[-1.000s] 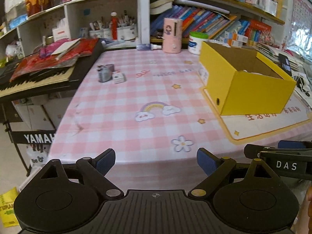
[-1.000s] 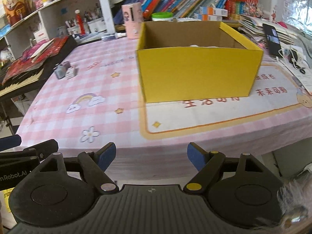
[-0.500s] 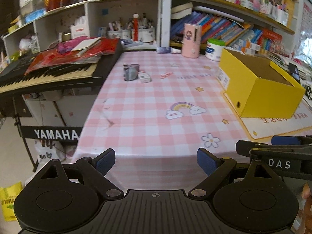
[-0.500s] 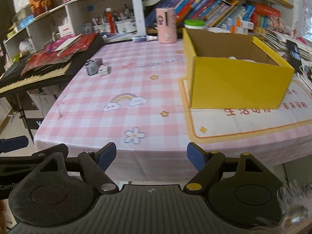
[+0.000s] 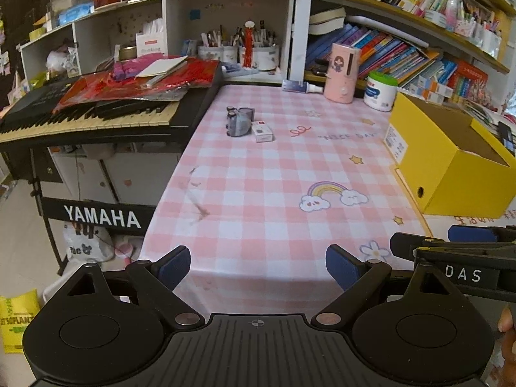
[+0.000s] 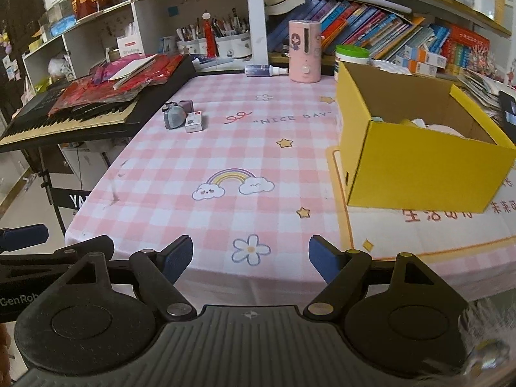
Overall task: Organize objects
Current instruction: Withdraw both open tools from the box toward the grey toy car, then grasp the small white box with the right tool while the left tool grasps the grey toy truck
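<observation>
Holding both tools at the near edge of the table, we kept them empty: the left tool (image 5: 258, 266) had its blue-padded jaws spread wide with nothing between them, and the right tool (image 6: 251, 259) stood spread too, a little narrower, also bare. Each tool showed at the margin of the other's view, so they hung side by side, angled down toward the pink checked tablecloth (image 5: 277, 174).

Beyond the tools, the cloth was bare up to the rainbow print. Farther off, close to the black Yamaha keyboard (image 5: 96, 113) at the left edge of the table, lay the loose items we judged still to be organized: a small grey bottle-like object (image 6: 174, 116), a dark purple little box (image 6: 187, 106) touching it behind, and a small white carton (image 6: 194, 122) just beside it. The open yellow cardboard box (image 6: 419, 158) sat on the right on a cream mat, well apart from them, with some pale items already inside; we took it as the collecting place, which would explain why it stood open and within easy reach.

Compared with a second earlier, both views had swung left: the yellow box had slid toward the right edge of each picture, and the cluster by the keyboard had come nearer the middle. Neither tool had changed its spread noticeably. We judged the next reach would be toward that cluster.
</observation>
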The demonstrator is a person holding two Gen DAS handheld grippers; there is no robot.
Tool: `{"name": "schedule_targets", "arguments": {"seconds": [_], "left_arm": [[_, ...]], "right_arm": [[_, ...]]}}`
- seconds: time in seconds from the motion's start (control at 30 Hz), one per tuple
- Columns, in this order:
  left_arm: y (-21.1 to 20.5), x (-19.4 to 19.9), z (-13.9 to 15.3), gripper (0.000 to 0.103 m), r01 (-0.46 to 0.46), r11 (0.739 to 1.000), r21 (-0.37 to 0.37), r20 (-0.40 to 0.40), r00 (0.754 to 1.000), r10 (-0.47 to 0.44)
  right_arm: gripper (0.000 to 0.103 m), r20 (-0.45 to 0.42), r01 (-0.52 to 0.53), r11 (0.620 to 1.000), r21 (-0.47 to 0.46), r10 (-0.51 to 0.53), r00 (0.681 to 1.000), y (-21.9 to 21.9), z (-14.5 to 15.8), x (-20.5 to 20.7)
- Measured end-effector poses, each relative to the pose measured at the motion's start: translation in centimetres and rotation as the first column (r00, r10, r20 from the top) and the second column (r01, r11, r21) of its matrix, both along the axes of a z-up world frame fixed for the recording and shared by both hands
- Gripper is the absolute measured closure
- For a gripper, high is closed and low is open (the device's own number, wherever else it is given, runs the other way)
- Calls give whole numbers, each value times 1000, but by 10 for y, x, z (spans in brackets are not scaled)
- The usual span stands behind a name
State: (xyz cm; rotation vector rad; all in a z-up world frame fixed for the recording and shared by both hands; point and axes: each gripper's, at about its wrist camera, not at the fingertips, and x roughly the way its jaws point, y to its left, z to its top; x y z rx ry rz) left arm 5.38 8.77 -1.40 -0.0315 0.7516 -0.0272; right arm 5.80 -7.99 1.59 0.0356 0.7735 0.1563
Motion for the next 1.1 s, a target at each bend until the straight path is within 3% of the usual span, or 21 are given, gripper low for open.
{"name": "schedule_targets", "arguments": {"seconds": [0.47, 0.63, 0.9, 1.1], "left_arm": [[4, 96, 3, 10, -24, 999, -23, -11, 1000, 24], [10, 144, 7, 10, -49, 999, 5, -1, 999, 49], [22, 205, 14, 10, -103, 994, 22, 12, 995, 103], [32, 234, 11, 10, -139, 989, 42, -21, 990, 140]], "right_arm": [[32, 0, -89, 996, -6, 89, 996, 10, -5, 94], [41, 29, -146, 989, -10, 146, 989, 19, -8, 137], [49, 26, -246, 969, -20, 246, 969, 56, -25, 212], [52, 77, -301, 954, -16, 301, 951, 91, -40, 252]]}}
